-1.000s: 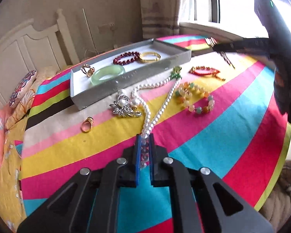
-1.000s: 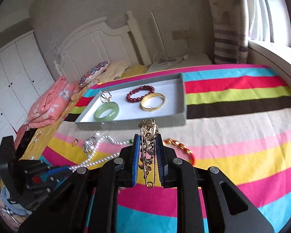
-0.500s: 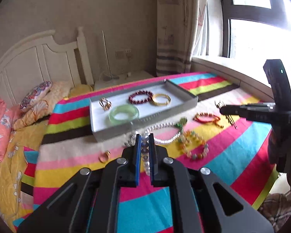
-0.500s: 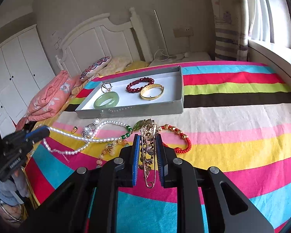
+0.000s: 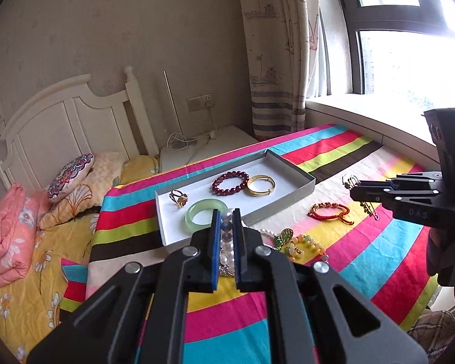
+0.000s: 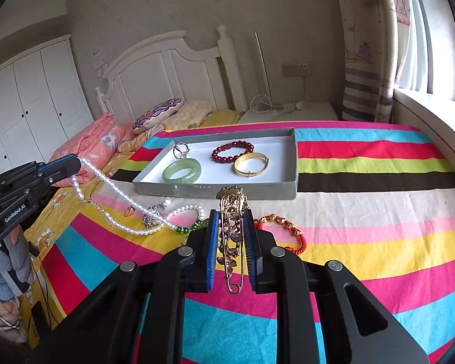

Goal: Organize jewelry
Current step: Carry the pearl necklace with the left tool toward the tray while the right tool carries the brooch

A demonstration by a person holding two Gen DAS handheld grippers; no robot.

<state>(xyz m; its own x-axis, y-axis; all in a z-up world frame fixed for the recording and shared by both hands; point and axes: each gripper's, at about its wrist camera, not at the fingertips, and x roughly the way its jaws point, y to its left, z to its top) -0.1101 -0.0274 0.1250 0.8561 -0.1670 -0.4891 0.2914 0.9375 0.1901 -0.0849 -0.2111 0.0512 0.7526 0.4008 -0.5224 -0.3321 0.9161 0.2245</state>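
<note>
Both claws loaded, mid-carry toward the tray: judged as the lift-and-transfer step, with drop-off next.

Nearest in the right wrist view: right claw (image 6: 231,242) pinching a gold brooch (image 6: 232,221) lengthwise between the blue pads, ornate head poking past the tips, pin loop hanging back toward the camera. Held above the striped bedspread (image 6: 379,242), just short of the tray's near wall.

Nearest in the left wrist view: left claw (image 5: 226,233) pressed together on a pearl necklace (image 6: 115,191), beads showing in the slot between the pads. Seen from the right wrist view: strand draped from those tips down to the bedspread, far end with green beads lying near a silver brooch (image 6: 154,215) and a small gold ring (image 6: 130,210), so only partly lifted.

Farther out on the bedspread: red-and-gold bracelet (image 6: 283,233) just right of the right claw; a pastel bead bracelet (image 5: 306,247) by the necklace's leaf pendant.

Beyond: grey tray (image 6: 291,188), already holding a jade bangle (image 6: 182,171), dark red bead bracelet (image 6: 233,151), gold bangle (image 6: 251,165) and a ring (image 6: 181,150).

Next move likely needed: more height on the left to clear the trailing strand and avoid dragging the silver brooch, then both claws over the tray wall to bare white floor before release.
</note>
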